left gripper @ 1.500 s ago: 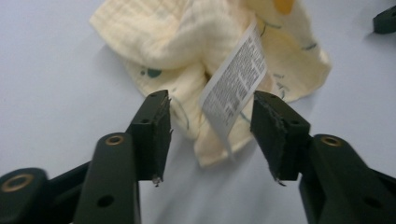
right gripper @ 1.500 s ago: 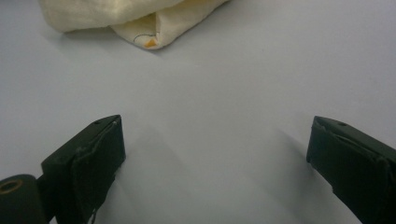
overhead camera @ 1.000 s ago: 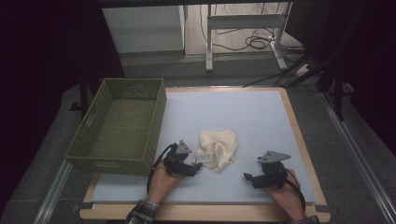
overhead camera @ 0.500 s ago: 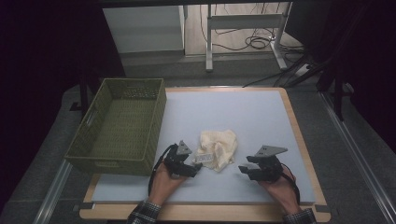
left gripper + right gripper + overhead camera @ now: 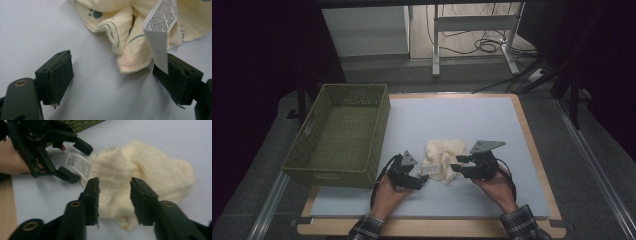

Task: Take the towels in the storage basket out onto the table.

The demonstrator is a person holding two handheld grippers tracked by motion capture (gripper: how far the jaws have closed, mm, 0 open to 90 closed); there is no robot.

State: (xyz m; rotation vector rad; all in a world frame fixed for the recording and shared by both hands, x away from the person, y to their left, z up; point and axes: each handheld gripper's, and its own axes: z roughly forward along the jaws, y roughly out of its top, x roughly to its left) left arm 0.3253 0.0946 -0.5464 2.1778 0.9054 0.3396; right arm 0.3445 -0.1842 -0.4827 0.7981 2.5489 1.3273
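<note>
Lying on the grey-blue table [image 5: 472, 120] beside a green wicker basket [image 5: 337, 145], a crumpled cream cloth [image 5: 442, 160] sits between both grippers — left gripper [image 5: 120, 77] jaws wide, gripping nothing, white care label [image 5: 160, 32] brushing one; right gripper [image 5: 113, 197] half-closing over the cloth, not yet pinching.

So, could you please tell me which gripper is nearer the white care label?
Left. The left gripper has the white care label against one finger; the right gripper is across the cloth.
</note>
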